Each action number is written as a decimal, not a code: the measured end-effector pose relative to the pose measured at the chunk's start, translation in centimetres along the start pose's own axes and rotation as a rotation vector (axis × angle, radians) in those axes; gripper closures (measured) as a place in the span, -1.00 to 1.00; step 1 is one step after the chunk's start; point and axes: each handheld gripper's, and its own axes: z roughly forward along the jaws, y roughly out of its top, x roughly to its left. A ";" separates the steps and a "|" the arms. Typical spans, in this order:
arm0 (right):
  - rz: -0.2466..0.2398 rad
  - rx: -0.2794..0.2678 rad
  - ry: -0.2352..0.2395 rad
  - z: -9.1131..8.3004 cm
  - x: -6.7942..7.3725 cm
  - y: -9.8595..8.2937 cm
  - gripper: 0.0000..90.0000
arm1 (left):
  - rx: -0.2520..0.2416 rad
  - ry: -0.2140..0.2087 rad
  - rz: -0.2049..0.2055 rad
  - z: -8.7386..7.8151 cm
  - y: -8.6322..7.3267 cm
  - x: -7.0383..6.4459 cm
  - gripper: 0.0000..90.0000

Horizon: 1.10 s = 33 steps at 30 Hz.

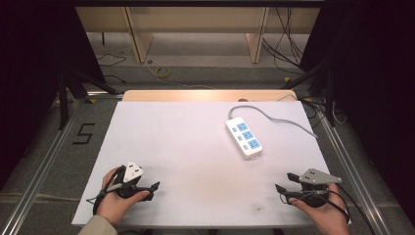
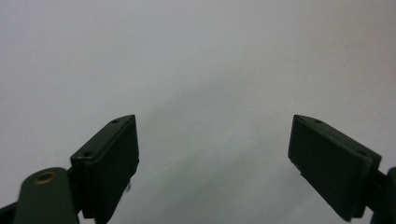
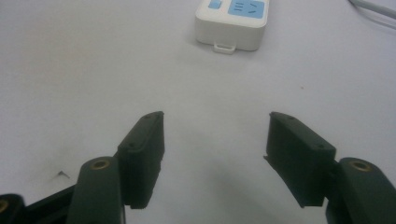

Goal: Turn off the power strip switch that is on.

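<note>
The power strip [image 1: 243,137] lies far right on the bench [image 1: 161,147], well apart from both grippers. Left gripper [image 1: 149,190] and right gripper [image 1: 284,183] have their fingers apart, empty. A reach by the right one could snag the strip's cable [image 1: 288,120] and drag it.

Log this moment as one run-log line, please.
left gripper: open, empty, near table edge | right gripper: open, empty, aimed at power strip | power strip: flat on table, untouched

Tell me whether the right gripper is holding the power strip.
No, the right gripper is open and empty, and the power strip lies apart, ahead of it.
</note>
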 end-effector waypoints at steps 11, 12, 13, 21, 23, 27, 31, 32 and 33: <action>-0.035 0.039 -0.027 -0.4 0.0 0.2 0.57 | -0.006 0.011 0.003 0.0 0.0 -0.1 -0.64; -0.038 0.043 -0.027 -0.4 0.0 0.2 0.63 | -0.007 0.012 0.004 0.0 0.0 -0.1 -0.63; -0.039 0.047 -0.031 -0.4 0.0 0.2 0.69 | -0.008 0.012 0.004 0.0 0.0 -0.1 -0.63; -0.068 0.072 -0.051 -0.6 -0.1 0.3 1.00 | -0.004 0.017 0.014 0.1 0.0 -0.1 -0.63; -0.066 0.077 -0.051 -0.6 -0.1 0.4 1.00 | -0.005 0.017 0.014 0.1 0.0 -0.2 -0.63; -0.065 0.083 -0.045 -0.5 0.0 0.6 1.00 | -0.004 0.016 0.016 0.1 0.1 -0.2 -0.63; -0.063 0.090 -0.037 -0.4 0.0 0.8 1.00 | -0.008 0.017 0.012 0.2 0.1 -0.2 -0.63; -0.063 0.090 -0.037 -0.4 0.0 0.8 1.00 | -0.008 0.017 0.014 0.3 0.1 -0.2 -0.63; -0.061 0.094 -0.035 -0.3 -0.1 0.8 1.00 | -0.008 0.017 0.015 0.3 0.1 -0.2 -0.63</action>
